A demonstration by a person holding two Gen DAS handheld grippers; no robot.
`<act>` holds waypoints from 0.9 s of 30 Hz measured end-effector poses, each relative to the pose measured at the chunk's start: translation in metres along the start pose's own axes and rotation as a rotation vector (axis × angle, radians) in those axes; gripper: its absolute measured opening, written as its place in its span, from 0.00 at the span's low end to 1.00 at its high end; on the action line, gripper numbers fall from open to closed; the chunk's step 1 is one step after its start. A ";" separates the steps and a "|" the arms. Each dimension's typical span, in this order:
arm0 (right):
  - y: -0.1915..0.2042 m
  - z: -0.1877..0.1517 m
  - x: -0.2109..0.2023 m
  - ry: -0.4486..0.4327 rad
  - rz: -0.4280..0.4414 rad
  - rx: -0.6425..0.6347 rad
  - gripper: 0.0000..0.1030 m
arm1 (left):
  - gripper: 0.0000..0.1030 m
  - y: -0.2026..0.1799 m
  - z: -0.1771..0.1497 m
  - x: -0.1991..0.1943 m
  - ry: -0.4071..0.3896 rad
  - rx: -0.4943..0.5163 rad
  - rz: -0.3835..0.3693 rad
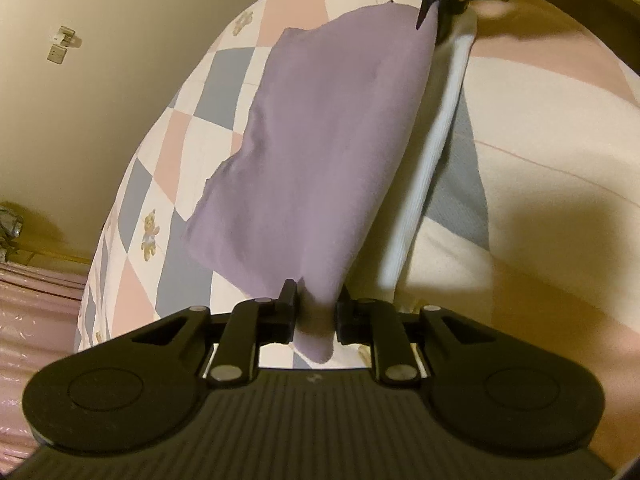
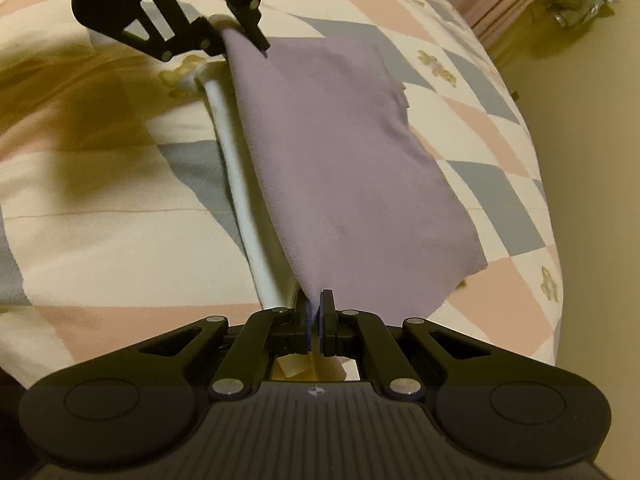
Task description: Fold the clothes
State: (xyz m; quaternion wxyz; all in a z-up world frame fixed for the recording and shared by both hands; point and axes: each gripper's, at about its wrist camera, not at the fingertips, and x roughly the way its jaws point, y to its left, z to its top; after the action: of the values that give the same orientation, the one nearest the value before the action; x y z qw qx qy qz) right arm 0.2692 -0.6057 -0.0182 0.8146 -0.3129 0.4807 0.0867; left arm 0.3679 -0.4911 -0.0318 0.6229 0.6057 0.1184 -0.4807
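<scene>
- Left wrist view: a lilac garment [image 1: 320,152] is held stretched above a chequered quilt on the bed [image 1: 188,128]; one end is pinched in the left gripper [image 1: 314,316], whose jaws are closed on it.
- Right wrist view: the other end is clamped in the right gripper [image 2: 316,316], jaws closed, with a white ribbed band [image 2: 248,208] seen along the garment's edge.

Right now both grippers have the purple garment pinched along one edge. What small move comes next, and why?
Probably carry the held edge sideways across and lay it down. Left gripper and right gripper each clamp the purple garment, stretched taut between them, its far side draping onto the checked quilt.
</scene>
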 end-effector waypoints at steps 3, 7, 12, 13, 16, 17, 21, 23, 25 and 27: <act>0.002 0.000 -0.002 0.001 -0.012 -0.007 0.08 | 0.22 -0.003 -0.006 -0.004 -0.006 0.015 0.009; 0.006 -0.004 -0.007 -0.002 -0.018 -0.018 0.18 | 0.25 -0.005 -0.014 -0.009 -0.008 0.013 0.025; 0.011 -0.004 -0.009 -0.013 -0.009 -0.011 0.17 | 0.26 -0.009 -0.019 -0.013 -0.025 0.027 0.050; 0.011 -0.004 -0.009 -0.014 -0.005 -0.004 0.16 | 0.25 -0.008 -0.019 -0.011 -0.024 0.027 0.047; 0.009 -0.003 -0.007 -0.015 0.004 0.033 0.00 | 0.14 -0.009 -0.021 -0.007 -0.017 0.031 0.038; 0.008 -0.003 -0.006 -0.016 0.004 0.040 0.00 | 0.12 -0.009 -0.021 -0.005 -0.014 0.035 0.037; 0.010 -0.004 -0.003 -0.010 0.008 0.032 0.00 | 0.11 -0.013 -0.022 0.000 0.002 0.041 0.031; 0.011 -0.004 0.000 -0.004 0.015 0.040 0.00 | 0.10 -0.014 -0.023 0.003 0.011 0.031 0.026; 0.009 -0.003 0.001 -0.004 0.018 0.073 0.00 | 0.10 -0.013 -0.022 0.008 0.022 0.012 0.026; 0.008 -0.001 -0.001 -0.008 0.014 0.095 0.00 | 0.10 -0.012 -0.020 0.012 0.033 0.003 0.038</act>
State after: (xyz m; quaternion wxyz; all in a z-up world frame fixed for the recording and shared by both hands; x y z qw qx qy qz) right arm 0.2642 -0.5998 -0.0215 0.8297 -0.2704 0.4833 0.0706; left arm 0.3739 -0.4773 -0.0525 0.6290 0.6167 0.1161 -0.4588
